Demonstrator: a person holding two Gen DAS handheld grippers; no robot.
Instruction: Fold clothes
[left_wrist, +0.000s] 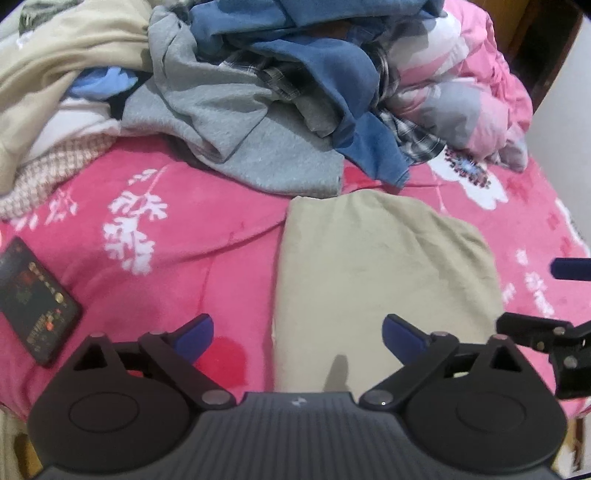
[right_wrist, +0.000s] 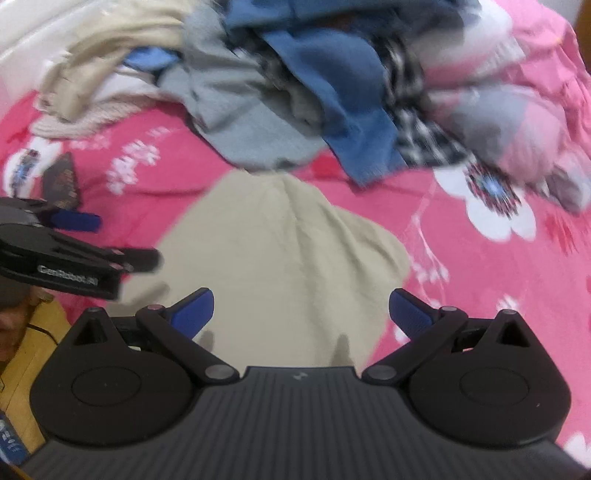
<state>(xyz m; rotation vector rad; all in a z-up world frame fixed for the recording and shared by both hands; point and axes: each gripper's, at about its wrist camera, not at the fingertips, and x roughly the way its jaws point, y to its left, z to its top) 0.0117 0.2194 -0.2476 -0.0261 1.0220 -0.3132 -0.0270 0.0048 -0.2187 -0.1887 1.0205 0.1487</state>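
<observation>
A folded beige garment (left_wrist: 384, 273) (right_wrist: 280, 254) lies flat on the pink flowered blanket (left_wrist: 177, 236) (right_wrist: 472, 273). Behind it is a heap of unfolded clothes: a grey sweatshirt (left_wrist: 240, 136) (right_wrist: 236, 122), a blue garment (left_wrist: 347, 96) (right_wrist: 332, 77), a plaid shirt (left_wrist: 417, 140) and a cream garment (left_wrist: 66, 55). My left gripper (left_wrist: 297, 334) hangs open above the beige garment's near left edge, holding nothing. My right gripper (right_wrist: 301, 308) is open over its near right part, empty. Each gripper shows at the edge of the other's view. The right wrist view is blurred.
A dark phone (left_wrist: 33, 301) (right_wrist: 62, 181) lies on the blanket at the left. A pink and grey quilt (left_wrist: 472, 85) (right_wrist: 509, 110) is bunched at the back right. Part of a person in a yellow top (right_wrist: 33, 343) shows at the lower left.
</observation>
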